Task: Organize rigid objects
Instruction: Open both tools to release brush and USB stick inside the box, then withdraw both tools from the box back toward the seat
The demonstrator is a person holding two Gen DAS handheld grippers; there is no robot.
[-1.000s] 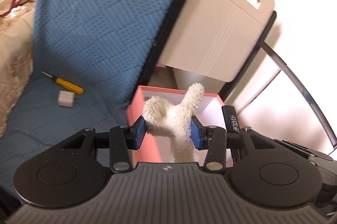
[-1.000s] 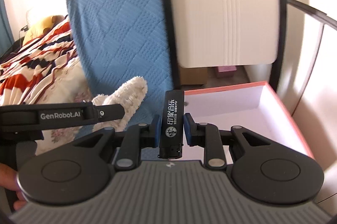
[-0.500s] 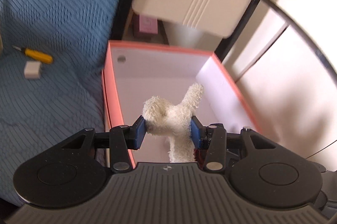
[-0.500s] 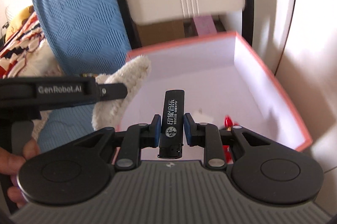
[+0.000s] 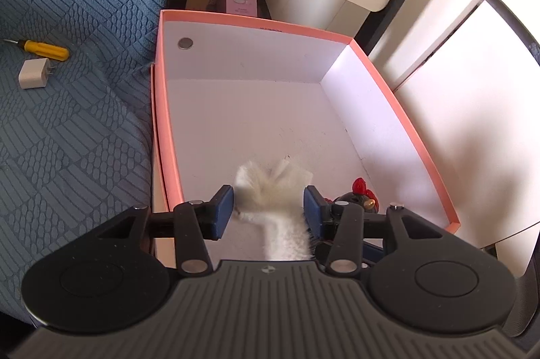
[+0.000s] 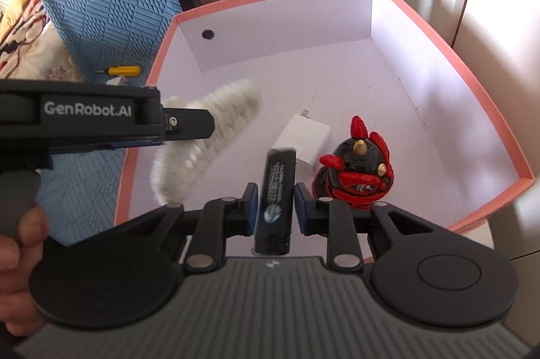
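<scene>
Over a pink box (image 5: 168,136), the left gripper (image 5: 268,205) has its fingers opening; a white plush toy (image 5: 270,190), blurred, sits between them, with a gap showing at the left finger. To the right, the right gripper (image 6: 274,198) has narrow fingers clamped on a black lighter (image 6: 276,190). Beyond those fingers, a white charger (image 6: 305,139) and red-black figurine (image 6: 356,166) lie inside the box.

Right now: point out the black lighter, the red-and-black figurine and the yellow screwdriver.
black lighter (image 6: 275,190), right wrist view, middle of its printed body.
red-and-black figurine (image 6: 357,171), right wrist view, black round body.
yellow screwdriver (image 5: 45,48), left wrist view, yellow handle.
</scene>
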